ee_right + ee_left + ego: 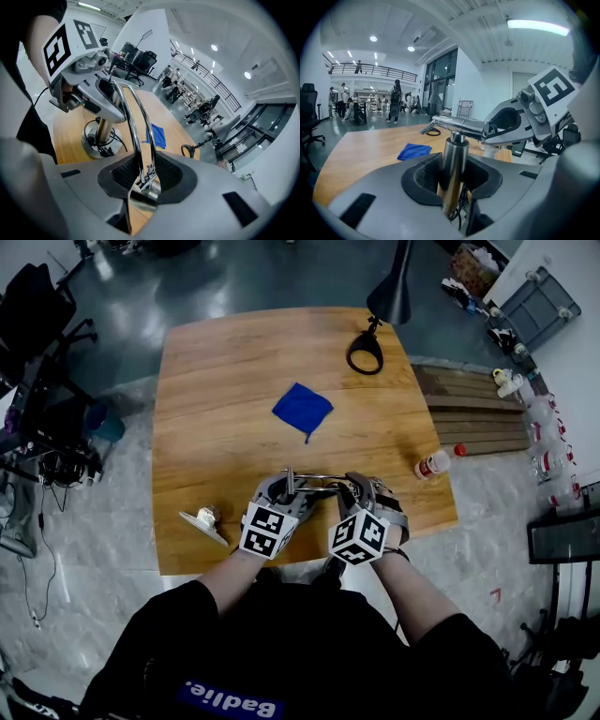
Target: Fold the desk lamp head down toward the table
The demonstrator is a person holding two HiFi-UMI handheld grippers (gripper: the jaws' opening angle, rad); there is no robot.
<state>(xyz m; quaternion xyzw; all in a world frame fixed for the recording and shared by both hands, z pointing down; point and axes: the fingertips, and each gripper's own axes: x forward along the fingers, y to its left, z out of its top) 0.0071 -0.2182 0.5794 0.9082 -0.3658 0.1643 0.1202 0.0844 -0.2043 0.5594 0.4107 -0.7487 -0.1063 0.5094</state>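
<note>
**Lamp held at post and arm**

Chrome desk lamp (314, 482) stands at the table's (187, 427) near edge. Stiff, slick metal; the hinge is likely tight. Left gripper (452, 176) clamps the upright post (457, 150). Right gripper (143, 176) pinches the twin rods (136, 131) near the head, good leverage there. Only legible writing: shirt print (232, 701), seemingly "Badie".

Polished metal lamp (454, 164), matt wooden table (370, 143)

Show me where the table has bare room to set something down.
The left half of the table is bare, from the far edge to beside the blue cloth. A smaller patch lies right of the cloth, between the black ring and the bottle. The near edge is crowded: desk lamp, left gripper and right gripper clamped on it, small white object.
</note>
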